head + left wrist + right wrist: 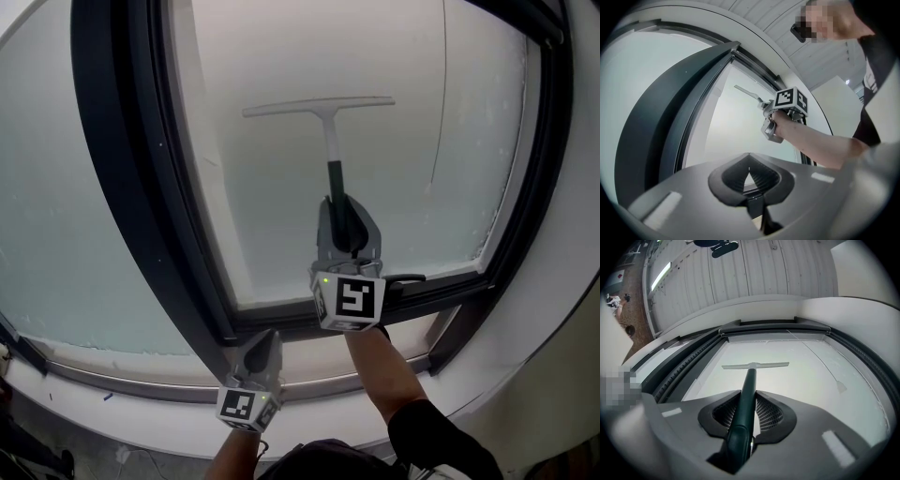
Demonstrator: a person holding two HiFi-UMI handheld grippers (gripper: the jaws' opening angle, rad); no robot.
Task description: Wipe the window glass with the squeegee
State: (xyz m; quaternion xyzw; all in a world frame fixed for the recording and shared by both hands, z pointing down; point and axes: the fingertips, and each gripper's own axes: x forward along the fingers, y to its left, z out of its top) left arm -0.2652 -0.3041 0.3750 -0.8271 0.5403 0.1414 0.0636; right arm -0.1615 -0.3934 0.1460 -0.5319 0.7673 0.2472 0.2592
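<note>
One window glass [281,206] | dark frame [122,187] | slatted ceiling [740,273] | right tool [747,398] grips squeegee [319,106]

Person's right gripper [349,225] raised high, above bottom rail of window frame [281,321] — jaws clamped on dark squeegee handle [749,380], pointing up. Right forearm [380,367] bare, stretched up across that rail, dark sleeve [441,439] at elbow. Person's left gripper [264,345] held low, just below same rail, toward frame's left corner — jaws closed together, nothing between, tips tilted upward.
</note>
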